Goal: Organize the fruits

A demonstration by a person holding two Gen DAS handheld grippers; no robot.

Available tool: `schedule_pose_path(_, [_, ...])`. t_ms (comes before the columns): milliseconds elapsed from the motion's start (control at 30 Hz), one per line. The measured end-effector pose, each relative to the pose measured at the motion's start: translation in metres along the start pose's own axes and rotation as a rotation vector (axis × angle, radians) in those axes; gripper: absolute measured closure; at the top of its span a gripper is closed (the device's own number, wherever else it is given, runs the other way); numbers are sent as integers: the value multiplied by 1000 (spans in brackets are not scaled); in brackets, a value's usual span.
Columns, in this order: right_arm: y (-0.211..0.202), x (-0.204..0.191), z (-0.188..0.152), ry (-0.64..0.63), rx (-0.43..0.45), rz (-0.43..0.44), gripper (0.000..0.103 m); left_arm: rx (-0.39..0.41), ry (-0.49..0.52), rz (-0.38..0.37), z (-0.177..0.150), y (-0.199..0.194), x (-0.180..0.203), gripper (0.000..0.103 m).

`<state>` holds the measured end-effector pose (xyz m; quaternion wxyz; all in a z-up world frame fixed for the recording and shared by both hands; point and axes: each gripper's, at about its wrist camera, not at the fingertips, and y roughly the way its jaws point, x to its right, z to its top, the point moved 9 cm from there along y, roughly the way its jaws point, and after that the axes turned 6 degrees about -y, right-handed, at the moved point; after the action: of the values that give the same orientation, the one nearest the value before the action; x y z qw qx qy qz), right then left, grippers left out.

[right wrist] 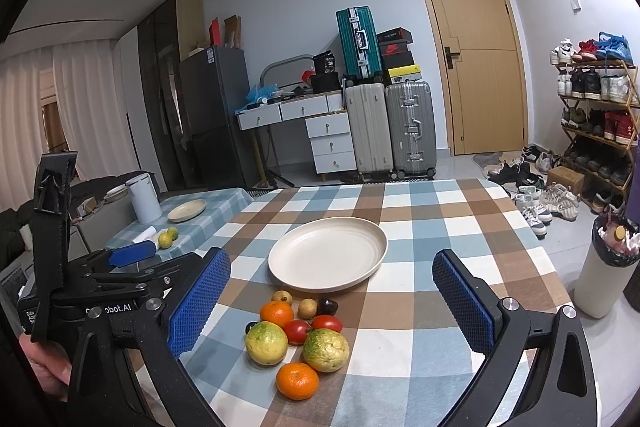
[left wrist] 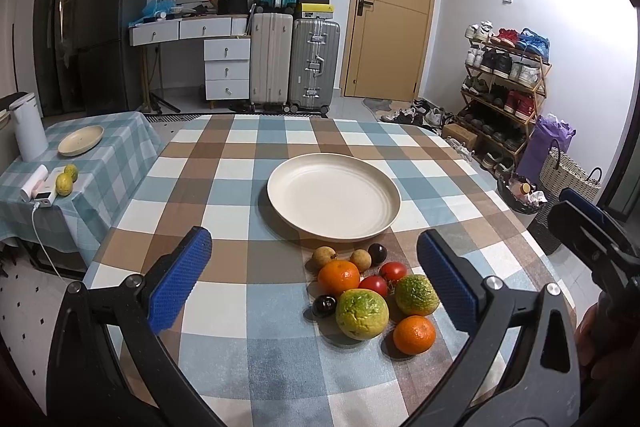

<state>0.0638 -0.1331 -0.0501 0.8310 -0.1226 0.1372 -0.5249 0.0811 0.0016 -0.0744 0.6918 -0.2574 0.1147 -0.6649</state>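
Observation:
A cluster of fruit lies on the checked tablecloth just in front of an empty cream plate [left wrist: 334,197] [right wrist: 328,253]: two oranges [left wrist: 339,277] [right wrist: 297,381], two green-yellow citrus [left wrist: 361,313] [right wrist: 325,349], two tomatoes [left wrist: 373,285] [right wrist: 297,331], two brown longans [left wrist: 323,256] [right wrist: 307,308] and dark plums [left wrist: 377,252] [right wrist: 327,306]. My left gripper [left wrist: 314,277] is open and empty, above the near table with the fruit between its blue pads. My right gripper [right wrist: 332,301] is open and empty, also framing the fruit. The left gripper body shows at the left of the right wrist view.
A side table at the left holds a small plate [left wrist: 81,140], two lemons [left wrist: 64,183], a white kettle [left wrist: 28,129] and a charger. Beyond the table stand suitcases, a drawer desk, a door and a shoe rack [left wrist: 506,83]. A bin [right wrist: 606,269] stands at the right.

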Motion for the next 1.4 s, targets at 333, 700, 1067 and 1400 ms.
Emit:
schedule_pose_path(333, [0, 0, 0, -1, -3, -1, 0, 1, 0, 0, 0, 0, -1, 0])
schedule_pose_path(700, [11, 1, -12, 21, -43, 26, 0, -23, -11, -2, -15, 8, -5, 1])
schedule_pose_path(1067, [51, 7, -52, 86, -204, 112, 0, -102, -28, -1, -36, 45, -14, 1])
schedule_pose_path(1400, [94, -2, -94, 119, -362, 215, 5, -140, -33, -21, -40, 68, -21, 1])
